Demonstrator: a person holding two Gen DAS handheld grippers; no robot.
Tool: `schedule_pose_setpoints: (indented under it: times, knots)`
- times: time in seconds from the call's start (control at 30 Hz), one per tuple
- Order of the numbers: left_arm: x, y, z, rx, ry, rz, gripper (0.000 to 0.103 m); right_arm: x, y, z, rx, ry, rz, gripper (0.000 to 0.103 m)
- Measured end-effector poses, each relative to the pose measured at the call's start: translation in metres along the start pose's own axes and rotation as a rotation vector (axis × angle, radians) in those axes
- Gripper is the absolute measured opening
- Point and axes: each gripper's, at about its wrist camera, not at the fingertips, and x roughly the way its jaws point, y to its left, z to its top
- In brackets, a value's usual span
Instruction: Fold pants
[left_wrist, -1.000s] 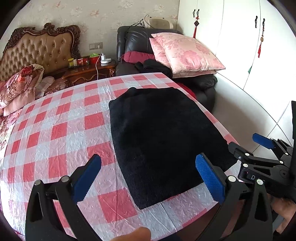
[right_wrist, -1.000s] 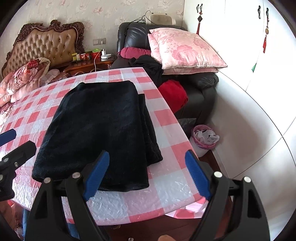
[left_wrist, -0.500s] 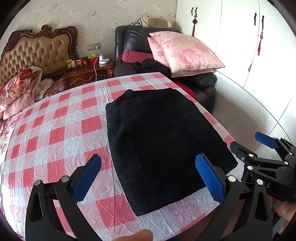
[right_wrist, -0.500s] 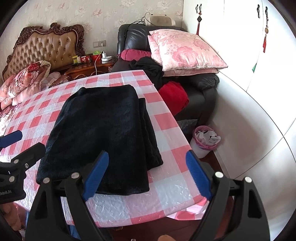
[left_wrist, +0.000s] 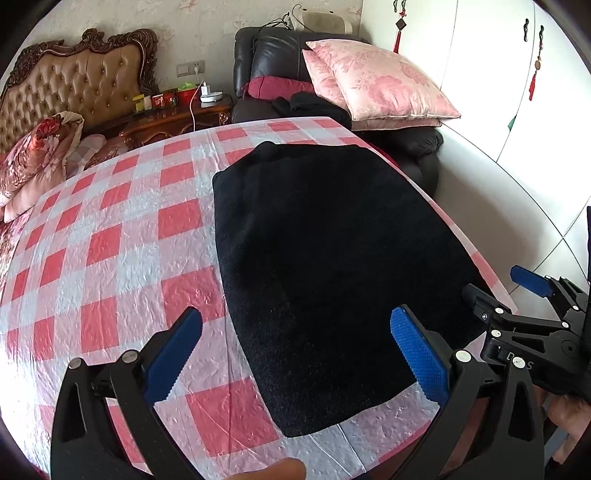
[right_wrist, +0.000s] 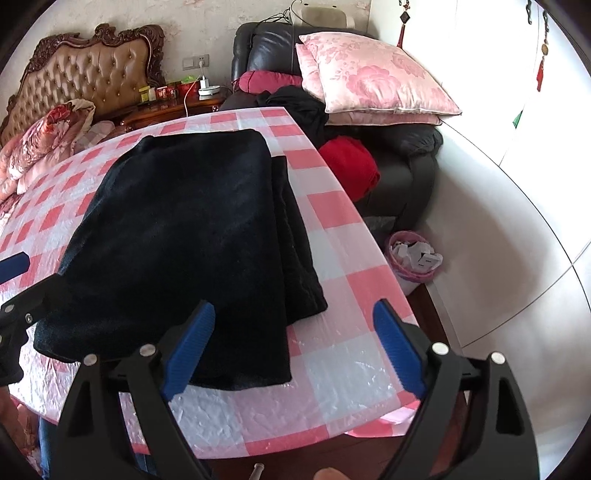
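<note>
Checked table (left_wrist: 110, 236) | black pants (left_wrist: 325, 251) folded, layers indistinct | left claw (left_wrist: 295, 343), right claw (right_wrist: 295, 343) released

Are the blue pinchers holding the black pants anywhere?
No. The left gripper and right gripper are both open, above the black pants, holding nothing.

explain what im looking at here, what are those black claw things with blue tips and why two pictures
Those are two hand-held grippers, one in each of a person's hands, with no robot arm. Each carries a wide-angle camera looking forward along its fingers, hence two pictures. One view shows the left gripper, the other the right gripper; the blue ribbed pads are their jaws. Both stand wide open and hold nothing. On the table's red-and-white checked plastic cloth lie partly folded black fleecy pants, which both grippers hang just above at the near edge. The right gripper also shows at the left view's right edge. Behind are a bed, an armchair and pink pillows.
</note>
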Motion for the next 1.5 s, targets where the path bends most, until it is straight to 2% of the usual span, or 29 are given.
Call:
schedule_pose_setpoints:
  times: [0.43, 1.5]
  knots:
    - [-0.014, -0.011, 0.002, 0.017, -0.025, -0.024, 0.099, -0.028, -0.003, 0.003, 0.018, -0.048, 0.039, 0.088]
    - [-0.016, -0.019, 0.004, 0.034, -0.036, -0.036, 0.099, -0.028, -0.003, 0.002, 0.022, -0.046, 0.045, 0.088]
